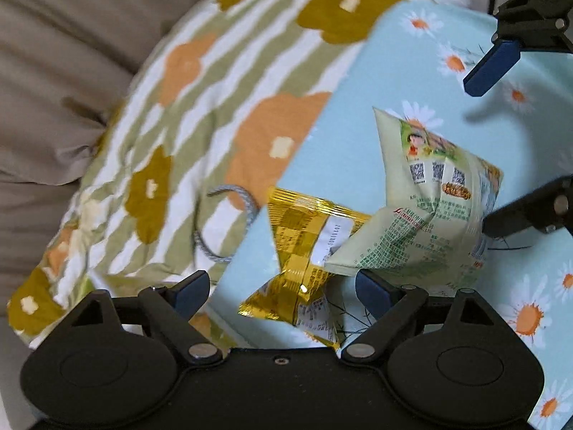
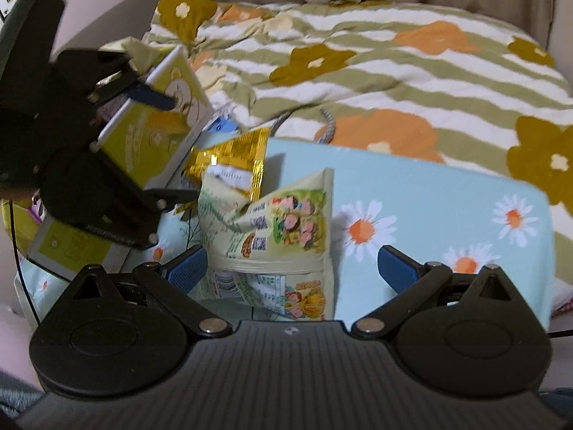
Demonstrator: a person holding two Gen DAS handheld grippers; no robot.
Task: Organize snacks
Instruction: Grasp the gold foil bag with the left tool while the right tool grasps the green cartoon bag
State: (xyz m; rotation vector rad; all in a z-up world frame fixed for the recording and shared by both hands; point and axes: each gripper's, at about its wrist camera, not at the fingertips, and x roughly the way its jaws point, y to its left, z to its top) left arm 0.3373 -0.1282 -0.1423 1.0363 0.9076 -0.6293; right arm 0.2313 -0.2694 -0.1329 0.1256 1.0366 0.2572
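Observation:
A pale green snack bag [image 1: 426, 200] and a gold foil snack bag [image 1: 308, 251] lie on a light blue daisy-print surface [image 1: 358, 114]. My left gripper [image 1: 283, 292] is open, its fingers just before the gold bag. My right gripper [image 2: 292, 267] is open with the green bag [image 2: 275, 236] between its fingers; the gold bag [image 2: 236, 165] lies behind it. In the right wrist view the left gripper [image 2: 175, 147] stands at left in front of a yellow-green snack box [image 2: 154, 136]. The right gripper's blue finger [image 1: 490, 68] shows at upper right in the left wrist view.
A striped flower-print quilt [image 2: 376, 71] covers the bed behind the blue surface. A grey cord [image 1: 222, 222] lies on the quilt. More yellow-green boxes [image 2: 71, 247] sit at far left. Beige fabric [image 1: 53, 89] lies beyond the quilt.

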